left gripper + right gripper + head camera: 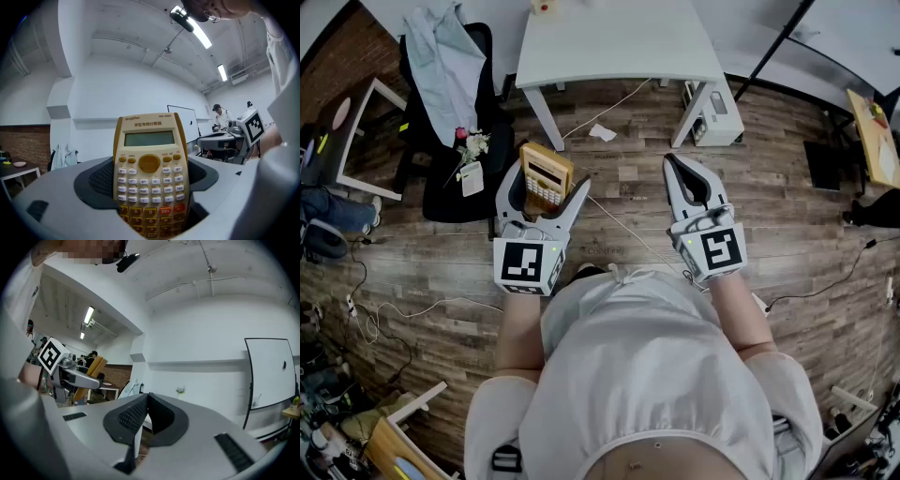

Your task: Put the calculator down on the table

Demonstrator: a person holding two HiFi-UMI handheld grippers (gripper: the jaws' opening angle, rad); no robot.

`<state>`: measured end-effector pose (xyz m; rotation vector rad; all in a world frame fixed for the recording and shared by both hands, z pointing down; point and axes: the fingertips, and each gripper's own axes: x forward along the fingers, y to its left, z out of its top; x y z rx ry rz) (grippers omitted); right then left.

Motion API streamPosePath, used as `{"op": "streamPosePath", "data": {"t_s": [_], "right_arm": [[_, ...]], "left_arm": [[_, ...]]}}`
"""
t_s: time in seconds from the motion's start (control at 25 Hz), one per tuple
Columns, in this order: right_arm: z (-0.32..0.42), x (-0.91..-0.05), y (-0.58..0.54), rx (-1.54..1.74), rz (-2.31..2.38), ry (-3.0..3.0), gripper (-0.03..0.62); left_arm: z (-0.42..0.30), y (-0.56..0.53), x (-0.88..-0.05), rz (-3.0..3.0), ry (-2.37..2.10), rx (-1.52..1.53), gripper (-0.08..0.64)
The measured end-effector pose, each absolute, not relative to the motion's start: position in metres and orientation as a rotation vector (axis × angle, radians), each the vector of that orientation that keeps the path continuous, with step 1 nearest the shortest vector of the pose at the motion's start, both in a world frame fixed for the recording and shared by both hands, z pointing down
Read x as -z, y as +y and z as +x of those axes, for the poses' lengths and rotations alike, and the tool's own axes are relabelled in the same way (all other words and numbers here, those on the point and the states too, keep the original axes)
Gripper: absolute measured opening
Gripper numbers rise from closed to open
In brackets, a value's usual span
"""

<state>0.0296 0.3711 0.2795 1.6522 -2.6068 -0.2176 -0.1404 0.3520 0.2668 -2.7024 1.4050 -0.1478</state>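
**Over the floor point(787, 234), calculator point(546, 174) not yet down**

Short of the worktop point(619, 37), the left tongs point(551, 180) clamp wide on the calculator, its keys facing the person. Carrying seems the step in hand; next comes a reach forward to the worktop before letting go. Right tongs point(675, 165), pinched together and empty, point level alongside.

Smooth plastic calculator point(149, 177), matt wood-plank floor point(806, 242)
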Motion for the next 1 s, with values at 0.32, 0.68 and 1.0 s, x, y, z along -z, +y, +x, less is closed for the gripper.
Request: {"op": "streamPosePath", "data": {"t_s": [0.32, 0.68, 1.0], "right_arm": [[0.036, -0.282, 0.366, 0.232, 1.654, -2.599, 0.003], [0.060, -0.291, 0.356, 0.166, 1.726, -2.574, 0.005], [0.061, -0.312, 0.305, 0.085, 1.721, -2.539, 0.005]], "left_arm": [[-0.135, 0.344, -0.271, -2.702, 1.411, 0.142, 0.413], [-0.112, 0.328, -0.284, -2.746, 1.397, 0.171, 0.413], [-0.116, 0.279, -0.301, -2.775, 1.410, 0.212, 0.413]]}}
